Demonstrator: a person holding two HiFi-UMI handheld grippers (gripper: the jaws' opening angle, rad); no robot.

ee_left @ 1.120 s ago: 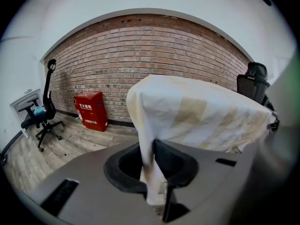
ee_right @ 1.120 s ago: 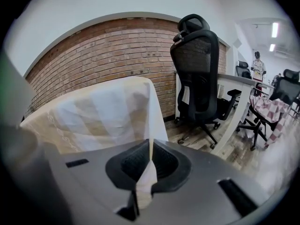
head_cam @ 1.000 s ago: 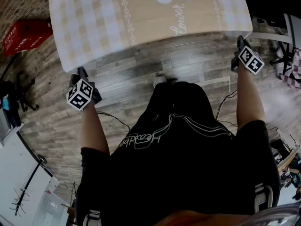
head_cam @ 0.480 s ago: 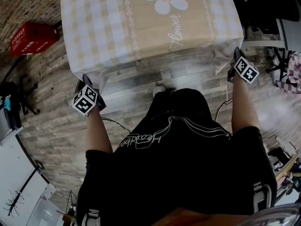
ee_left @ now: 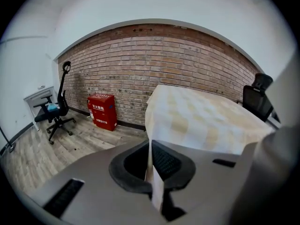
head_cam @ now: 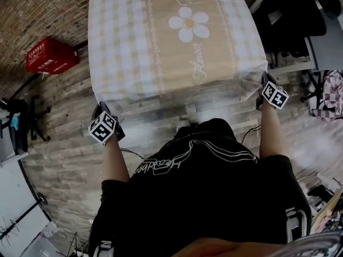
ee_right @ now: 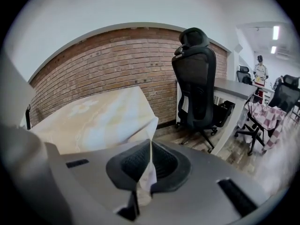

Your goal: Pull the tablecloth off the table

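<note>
A beige-and-white checked tablecloth (head_cam: 161, 42) with a white daisy print covers the table ahead of me. My left gripper (head_cam: 107, 123) is shut on its near left corner, and a strip of the tablecloth (ee_left: 154, 191) runs pinched between the jaws of the left gripper (ee_left: 152, 182). My right gripper (head_cam: 268, 90) is shut on the near right corner, where the tablecloth (ee_right: 108, 121) rises in a fold from the jaws of the right gripper (ee_right: 146, 175). The near hem is lifted and stretched between the two grippers.
A red crate (head_cam: 51, 55) stands on the wood floor by the brick wall at left. A black office chair (ee_right: 199, 86) and a grey desk (ee_right: 234, 88) stand at right. Another chair (ee_left: 54, 111) is far left. My foot (head_cam: 183, 125) shows below the hem.
Both grippers have pulled the cloth's near corners toward me and inward. The near edge has lifted off the table and hangs between them, and the table now sits farther away.
</note>
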